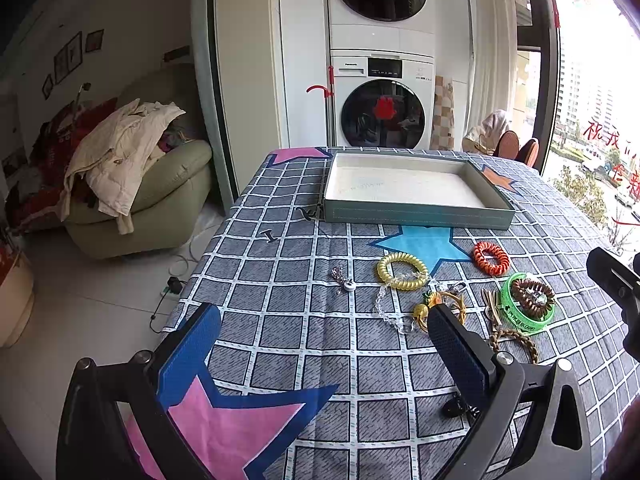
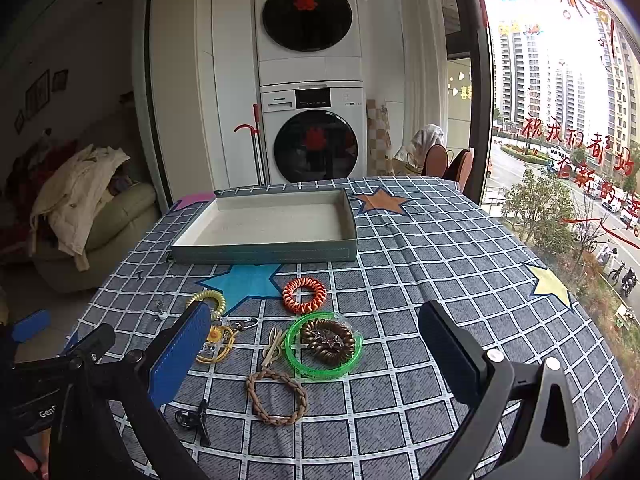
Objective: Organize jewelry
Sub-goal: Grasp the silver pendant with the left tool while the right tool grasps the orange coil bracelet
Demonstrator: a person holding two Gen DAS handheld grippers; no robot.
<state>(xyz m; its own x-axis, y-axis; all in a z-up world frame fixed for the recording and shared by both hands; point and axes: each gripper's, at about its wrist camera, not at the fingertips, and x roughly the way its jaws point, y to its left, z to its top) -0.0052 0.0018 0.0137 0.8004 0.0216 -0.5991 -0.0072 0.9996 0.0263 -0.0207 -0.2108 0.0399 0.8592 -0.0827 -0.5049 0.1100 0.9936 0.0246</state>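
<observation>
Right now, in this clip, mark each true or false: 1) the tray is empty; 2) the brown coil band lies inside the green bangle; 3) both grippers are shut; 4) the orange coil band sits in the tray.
1) The tray is empty: true.
2) The brown coil band lies inside the green bangle: true.
3) False: the left gripper and right gripper are both open, holding nothing.
4) False: the orange coil band lies on the tablecloth, in front of the tray.
</observation>
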